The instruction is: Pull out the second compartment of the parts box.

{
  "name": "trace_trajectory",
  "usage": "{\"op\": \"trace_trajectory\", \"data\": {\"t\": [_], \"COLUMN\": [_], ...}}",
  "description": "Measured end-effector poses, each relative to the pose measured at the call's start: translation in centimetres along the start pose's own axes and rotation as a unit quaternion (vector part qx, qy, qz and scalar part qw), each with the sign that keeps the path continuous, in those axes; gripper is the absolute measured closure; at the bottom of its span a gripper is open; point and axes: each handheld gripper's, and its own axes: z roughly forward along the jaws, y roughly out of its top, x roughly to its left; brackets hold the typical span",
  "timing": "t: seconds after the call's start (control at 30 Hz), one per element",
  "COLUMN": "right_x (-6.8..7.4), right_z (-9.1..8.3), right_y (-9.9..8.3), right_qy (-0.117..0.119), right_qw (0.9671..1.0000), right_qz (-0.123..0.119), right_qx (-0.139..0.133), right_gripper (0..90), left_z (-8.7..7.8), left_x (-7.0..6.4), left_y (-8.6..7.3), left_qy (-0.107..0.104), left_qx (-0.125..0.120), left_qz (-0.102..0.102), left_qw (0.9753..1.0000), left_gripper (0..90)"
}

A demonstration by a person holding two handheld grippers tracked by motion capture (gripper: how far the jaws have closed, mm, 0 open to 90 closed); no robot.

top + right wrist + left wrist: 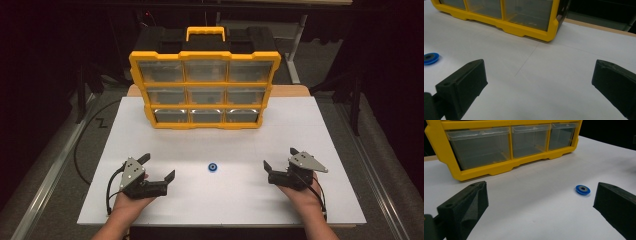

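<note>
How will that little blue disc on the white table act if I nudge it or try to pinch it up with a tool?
The blue disc lies flat on the smooth white table, so a nudge would probably slide it rather than roll it. It looks thin and low, so the wide open left tool may struggle to get under its edge. It seems rigid and likely light; on edge it could roll.

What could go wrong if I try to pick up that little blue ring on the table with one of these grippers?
The blue ring lies flat and low on the smooth white table, so broad jaws may slide over it or push it away rather than grip it. The left gripper and right gripper sit open on either side of it; if both move in, they could collide. A hard nudge might send it toward the yellow drawer organizer.
</note>
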Motion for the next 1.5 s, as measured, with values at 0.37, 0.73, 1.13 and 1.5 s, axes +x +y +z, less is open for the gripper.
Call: {"op": "trace_trajectory", "data": {"t": [0.37,0.73,1.13,1.5], "right_x": [0.2,0.6,1.0,0.7], "right_z": [1.8,3.5,5.7,6.2], "right_y": [0.7,1.4,2.1,2.1], "right_qy": [-0.003,0.000,-0.001,-0.004], "right_qw": [1.0000,1.0000,0.9998,0.9996], "right_qz": [0.001,-0.003,-0.016,-0.020], "right_qx": [-0.003,0.001,0.008,0.017], "right_gripper": [1.2,1.2,1.2,1.2], "left_z": [0.1,0.0,-0.2,0.0], "left_x": [0.0,0.1,0.3,0.3], "left_y": [0.0,0.2,0.3,-0.2], "left_qy": [0.004,0.012,0.012,0.013], "left_qx": [0.003,0.006,0.002,0.003], "left_qz": [0.003,0.004,0.003,0.010], "left_qw": [1.0000,0.9999,0.9999,0.9999], "left_gripper": [0.1,0.3,0.5,0.5]}}
